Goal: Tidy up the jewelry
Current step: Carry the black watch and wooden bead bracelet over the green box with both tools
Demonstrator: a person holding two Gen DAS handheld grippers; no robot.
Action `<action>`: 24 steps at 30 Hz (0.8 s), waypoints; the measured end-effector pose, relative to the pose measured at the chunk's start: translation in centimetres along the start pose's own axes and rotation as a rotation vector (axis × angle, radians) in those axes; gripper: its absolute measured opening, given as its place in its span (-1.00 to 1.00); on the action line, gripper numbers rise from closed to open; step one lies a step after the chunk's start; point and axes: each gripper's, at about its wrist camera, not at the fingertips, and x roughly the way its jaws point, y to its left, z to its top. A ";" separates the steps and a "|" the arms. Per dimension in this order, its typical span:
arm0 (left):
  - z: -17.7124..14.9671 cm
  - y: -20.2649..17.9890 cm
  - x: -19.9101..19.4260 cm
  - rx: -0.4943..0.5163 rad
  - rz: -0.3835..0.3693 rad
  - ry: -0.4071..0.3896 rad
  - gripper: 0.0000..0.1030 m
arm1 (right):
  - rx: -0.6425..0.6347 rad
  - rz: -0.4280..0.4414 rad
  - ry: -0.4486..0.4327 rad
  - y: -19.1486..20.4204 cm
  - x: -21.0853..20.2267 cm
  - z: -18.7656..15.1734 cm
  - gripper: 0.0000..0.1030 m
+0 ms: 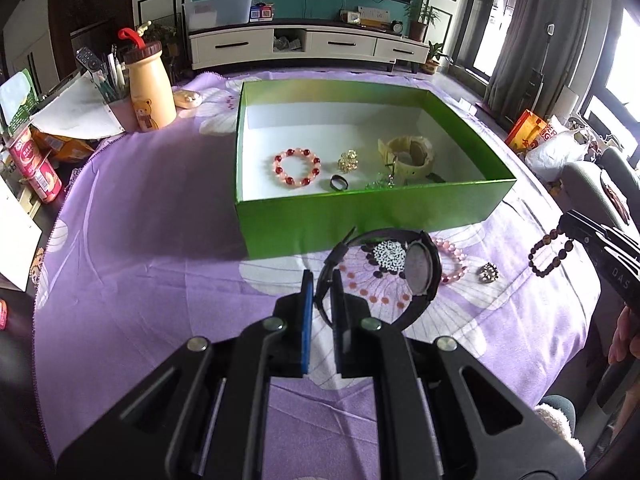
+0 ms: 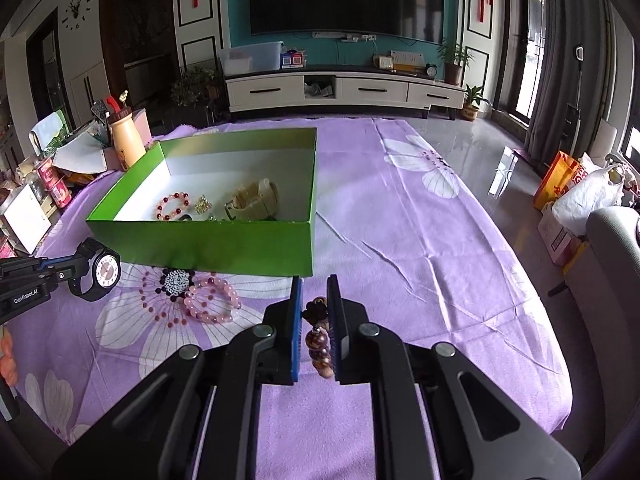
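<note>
Purple cloth is showing big white flower prints with dotted pink and dark centres. The box is glowing bright green outside, white within. Inside it, a bracelet is alternating red and pale pink beads beside a cream-yellow watch. On the cloth a pale pink bead bracelet is lying; the black watch is showing a pinkish dial, and dark brown beads are hanging between blue pads.

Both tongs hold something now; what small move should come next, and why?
Probably carry the left tongs forward over the green box rim. They already grip the black watch by its strap, lifted above the cloth, and the box sits directly ahead.
</note>
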 end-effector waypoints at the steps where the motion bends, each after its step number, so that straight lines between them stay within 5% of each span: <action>1: 0.1 0.0 -0.2 -0.002 -0.002 -0.003 -0.85 | -0.001 0.000 -0.004 0.0 -0.2 0.1 -0.78; 24: 0.8 1.2 -1.1 -0.039 0.011 -0.012 -0.85 | -0.043 0.028 -0.037 1.4 -0.8 2.0 -0.78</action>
